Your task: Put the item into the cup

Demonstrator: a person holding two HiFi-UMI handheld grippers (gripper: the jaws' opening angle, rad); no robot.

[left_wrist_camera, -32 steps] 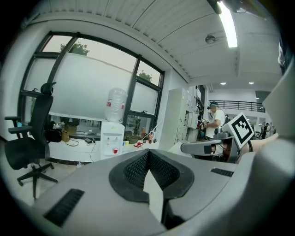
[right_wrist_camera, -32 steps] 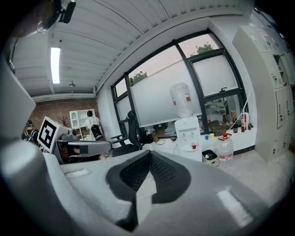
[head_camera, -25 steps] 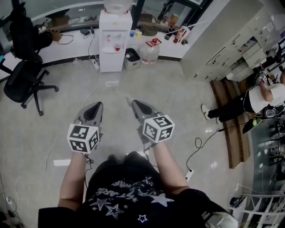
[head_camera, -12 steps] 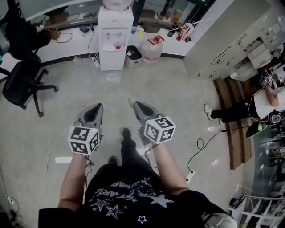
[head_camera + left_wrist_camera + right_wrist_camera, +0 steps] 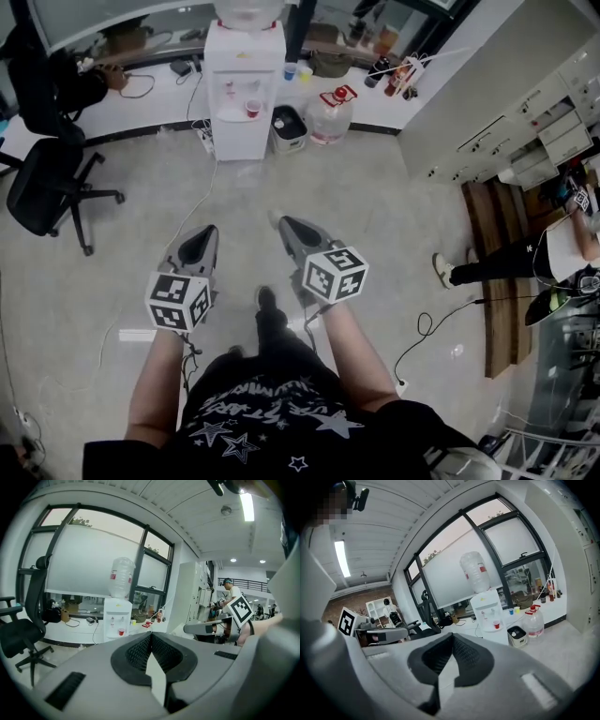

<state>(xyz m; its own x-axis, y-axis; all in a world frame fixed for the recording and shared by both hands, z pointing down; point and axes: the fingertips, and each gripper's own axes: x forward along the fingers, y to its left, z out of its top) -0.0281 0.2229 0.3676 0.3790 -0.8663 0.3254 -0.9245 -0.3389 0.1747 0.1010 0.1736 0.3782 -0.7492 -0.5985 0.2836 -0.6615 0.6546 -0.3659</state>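
**Q:** so how far along is this? anything grabbed yet?

**A:** Nope, nothing is held. The left gripper (image 5: 151,638) is seen with its jaws pressed together, the ribbed pads meeting and nothing caught between them. Same story for the right gripper (image 5: 451,638): jaws together, empty. Both are carried side by side in front of the body, aimed forward over bare floor (image 5: 375,202), with one shoe (image 5: 266,298) planted between them.

**Q:** and the item? the cup?

**A:** No item that could be dropped into a cup can be picked out anywhere. A small red cup (image 5: 251,109) is parked in the tray of the water dispenser (image 5: 242,75) by the far wall, well apart from both grippers. A couple of little cups (image 5: 298,71) are set on the counter beside it. Whether any of those is the task's cup can't be told. An office chair (image 5: 49,183) and a big water jug (image 5: 330,114) are out there too. So it's judged as not started: the item has to be found and gripped, the cup reached, and the drop made.
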